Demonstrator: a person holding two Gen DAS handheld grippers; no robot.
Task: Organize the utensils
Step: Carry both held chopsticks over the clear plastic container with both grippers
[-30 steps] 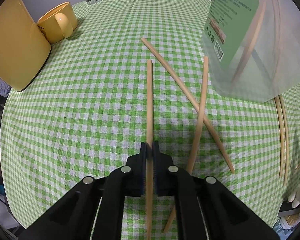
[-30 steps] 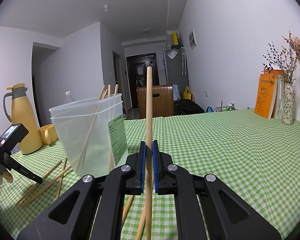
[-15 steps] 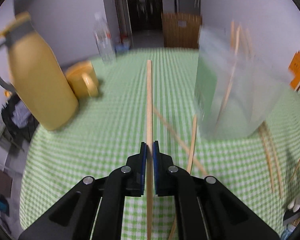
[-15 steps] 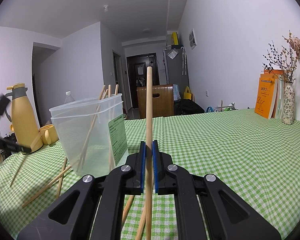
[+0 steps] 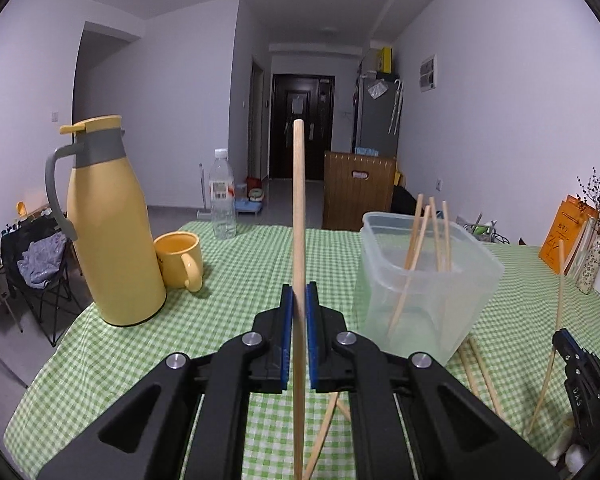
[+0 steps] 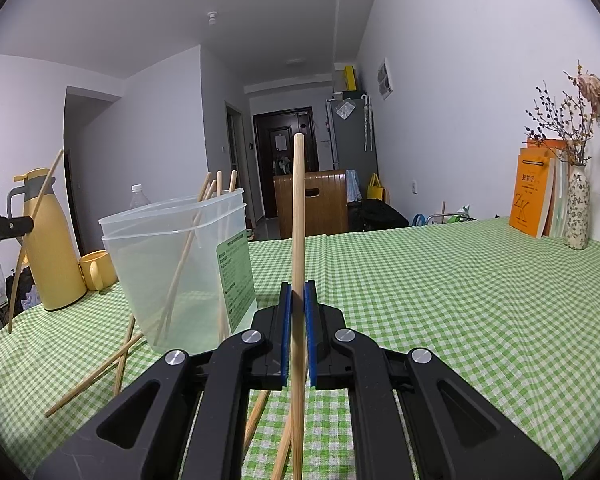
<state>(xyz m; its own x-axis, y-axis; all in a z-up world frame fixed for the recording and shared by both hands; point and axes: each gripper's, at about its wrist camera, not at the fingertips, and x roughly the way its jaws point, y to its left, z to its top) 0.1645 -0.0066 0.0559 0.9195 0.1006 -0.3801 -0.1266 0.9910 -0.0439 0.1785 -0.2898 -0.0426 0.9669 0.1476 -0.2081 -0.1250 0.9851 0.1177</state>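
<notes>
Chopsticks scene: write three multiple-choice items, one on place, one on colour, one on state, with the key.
1. The mug stands
A. beside the yellow jug
B. inside the clear container
C. on the orange books

2. The tablecloth is
A. red striped
B. green and white checked
C. plain blue

3. The left gripper is
A. open and empty
B. shut on a mug
C. shut on a chopstick

Key: 1 A, the mug sits right next to the jug. 2 B, checks show in both views. 3 C, the jaws pinch an upright chopstick.
</notes>
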